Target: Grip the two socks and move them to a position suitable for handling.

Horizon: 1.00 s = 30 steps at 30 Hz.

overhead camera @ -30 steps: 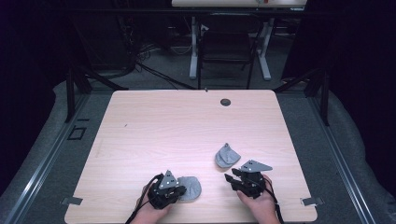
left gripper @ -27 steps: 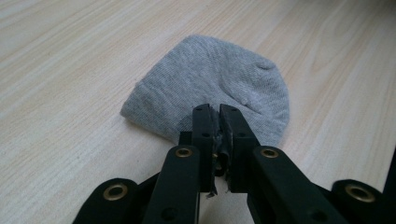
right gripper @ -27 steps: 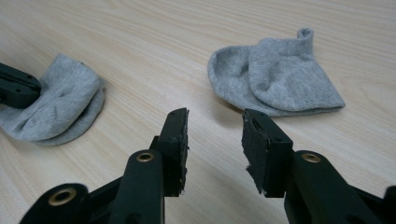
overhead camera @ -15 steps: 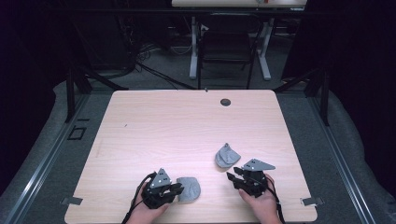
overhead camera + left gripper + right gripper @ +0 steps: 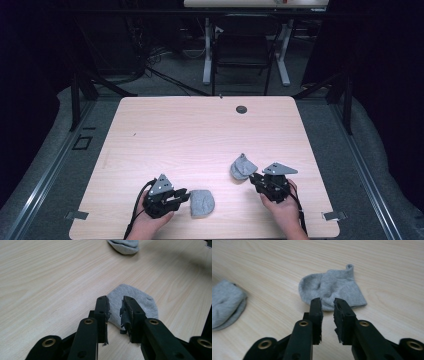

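Just beside the sock's (image 5: 132, 302) edge, left claw (image 5: 115, 305).

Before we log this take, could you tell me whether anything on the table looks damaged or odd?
Yes: the pads of the left gripper are frayed, shreds hanging from their edges. The two grey socks merely lie crumpled and apart.

Two small grey socks lay well apart on the table's near half. The left sock (image 5: 202, 202) lay flat, apparently folded. The right sock (image 5: 242, 167) lay rumpled, its cuff corner curling up.
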Tool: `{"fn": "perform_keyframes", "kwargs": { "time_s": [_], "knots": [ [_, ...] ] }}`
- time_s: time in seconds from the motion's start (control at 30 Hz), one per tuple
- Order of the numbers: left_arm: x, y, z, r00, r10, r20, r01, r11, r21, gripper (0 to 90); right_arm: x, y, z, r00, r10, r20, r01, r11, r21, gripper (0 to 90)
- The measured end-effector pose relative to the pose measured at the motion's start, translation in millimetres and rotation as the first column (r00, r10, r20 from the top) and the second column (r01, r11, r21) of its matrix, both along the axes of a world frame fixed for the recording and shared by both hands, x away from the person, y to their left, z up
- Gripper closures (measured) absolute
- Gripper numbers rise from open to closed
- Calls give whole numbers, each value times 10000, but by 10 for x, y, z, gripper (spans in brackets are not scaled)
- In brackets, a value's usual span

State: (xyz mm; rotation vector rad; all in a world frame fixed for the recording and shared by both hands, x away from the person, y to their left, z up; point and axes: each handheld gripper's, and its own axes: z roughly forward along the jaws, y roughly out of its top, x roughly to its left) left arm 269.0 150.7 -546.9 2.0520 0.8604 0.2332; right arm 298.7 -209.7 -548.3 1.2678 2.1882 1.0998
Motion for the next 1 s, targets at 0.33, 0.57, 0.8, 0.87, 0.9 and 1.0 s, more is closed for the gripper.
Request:
{"fn": "perform_keyframes", "kwargs": {
  "time_s": [0.33, 0.57, 0.8, 0.87, 0.9, 1.0],
  "knots": [
    [25, 24, -28, 9999, 95, -109, -95, 9999, 57, 738, 370, 90, -50, 9996, -153, -221, 141, 9984, -552, 774],
    [30, 43, -19, 9999, 120, -32, -120, 9999, 57, 738, 462, 236, -142, 9990, -14, -450, -22, 9967, -811, 752],
    [38, 59, -27, 9998, 181, -64, -181, 9998, -2, 738, 487, 357, -210, 9982, 105, -597, -173, 9931, -1160, 755],
    [38, 59, -26, 9998, 181, -56, -181, 9998, -12, 737, 482, 382, -224, 9981, 93, -606, -165, 9927, -1197, 758],
    [38, 58, -24, 9998, 171, -57, -171, 9999, 1, 737, 481, 392, -227, 9980, 135, -612, -207, 9929, -1175, 760],
    [40, 55, -25, 9999, 110, -7, -109, 9999, 83, 737, 470, 428, -233, 9980, 107, -629, -179, 9932, -1152, 763]
  ]
}}
